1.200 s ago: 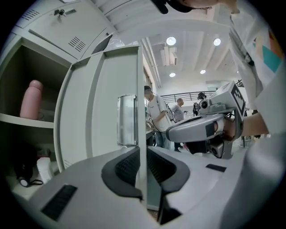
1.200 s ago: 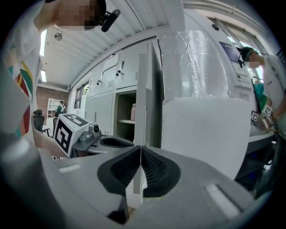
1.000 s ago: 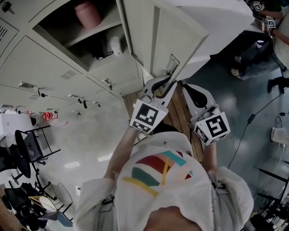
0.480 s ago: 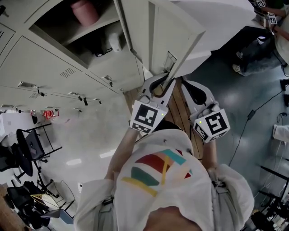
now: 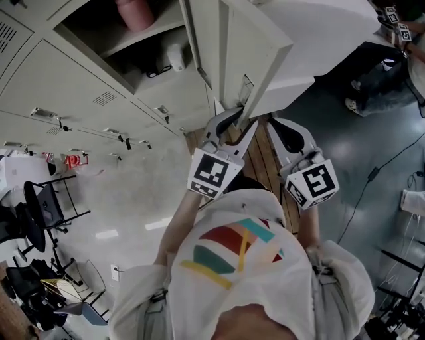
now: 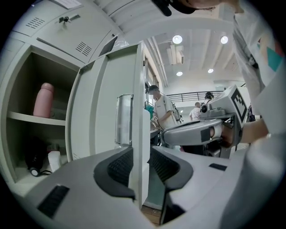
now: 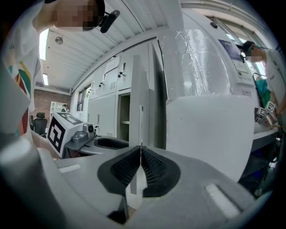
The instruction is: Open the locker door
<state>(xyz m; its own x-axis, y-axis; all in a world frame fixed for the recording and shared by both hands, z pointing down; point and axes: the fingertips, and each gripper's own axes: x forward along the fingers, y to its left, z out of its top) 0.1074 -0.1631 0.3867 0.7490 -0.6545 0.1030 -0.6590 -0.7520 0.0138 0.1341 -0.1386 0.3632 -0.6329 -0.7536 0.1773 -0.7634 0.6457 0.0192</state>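
The grey locker door (image 5: 255,60) stands swung open, showing a pink bottle (image 5: 135,13) on the shelf inside. My left gripper (image 5: 237,119) sits astride the door's free edge (image 6: 139,134), just under the metal handle (image 6: 124,118). Its jaws have just been opening; the edge lies between the pads (image 6: 119,166), with a gap on the right side. My right gripper (image 5: 275,126) hangs beside it, to the right of the door, shut with nothing in it (image 7: 140,167). The door's edge (image 7: 139,120) rises straight ahead of it.
Closed lockers (image 5: 66,86) run off to the left. A big white block wrapped in film (image 7: 210,129) stands right of the door. A wooden board (image 5: 262,166) lies underfoot. Office chairs (image 5: 40,212) stand at the left, and people (image 6: 163,112) are behind the door.
The left gripper's jaws have spread wider around the door's edge. The door and the right gripper stay where they were.
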